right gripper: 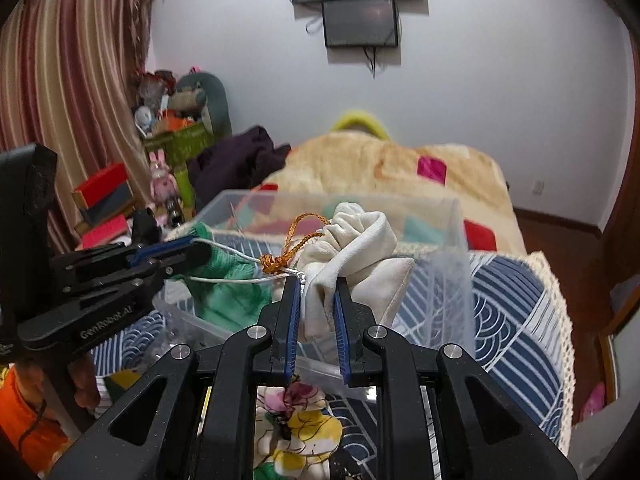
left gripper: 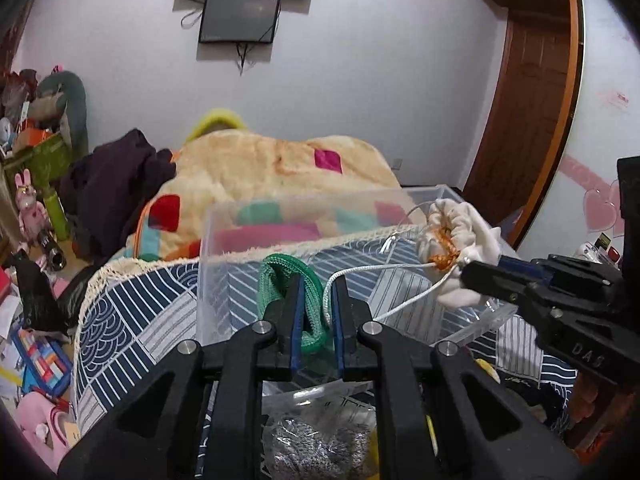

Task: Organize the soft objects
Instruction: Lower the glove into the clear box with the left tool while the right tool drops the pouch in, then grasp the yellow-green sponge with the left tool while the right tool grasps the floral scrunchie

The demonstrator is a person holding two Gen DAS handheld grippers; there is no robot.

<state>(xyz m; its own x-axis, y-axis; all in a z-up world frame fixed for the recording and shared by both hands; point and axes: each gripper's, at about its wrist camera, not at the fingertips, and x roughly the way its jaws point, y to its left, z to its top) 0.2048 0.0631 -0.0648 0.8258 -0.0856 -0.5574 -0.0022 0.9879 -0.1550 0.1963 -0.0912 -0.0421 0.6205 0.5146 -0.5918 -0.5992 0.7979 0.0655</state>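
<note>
1. 2 grippers working above a clear plastic bin [left gripper: 224,248], with the bin resting on a blue-and-white patterned bedspread [left gripper: 132,312].
2. Left gripper [left gripper: 316,284]: fingers close together, clamped on a green knitted piece [left gripper: 280,268] and on a loop of white cord [left gripper: 360,272]; both held at the near wall of the bin.
3. Right gripper [right gripper: 317,284]: fingers close together, pinching the lower folds of a cream drawstring pouch [right gripper: 360,248], held over the near edge of the bin.
4. Pouch gathered tight at its neck, with an orange braided cord [right gripper: 296,236] looped and knotted just left of the gathers.
5. White cord stretched from the pouch neck leftward to the left gripper's tips, drawn fairly taut between the 2 tools.
6. From the left wrist view, pouch seen at the right, above the bin's right corner, with the right gripper reaching in from the right edge.
7. From the right wrist view, left gripper seen at the left, green knit hanging below its tips inside the bin.
8. Near the right gripper, below its fingers: a floral cloth [right gripper: 296,432] on the bedspread.
9. Near the left gripper, below its fingers: a clear bag holding a silvery scouring ball [left gripper: 316,444].
10. Far side: a beige blanket with coloured patches [left gripper: 272,164] heaped on the bed, a dark garment [left gripper: 116,176] at its left, and 2 dark screens [left gripper: 240,16] on the wall.
</note>
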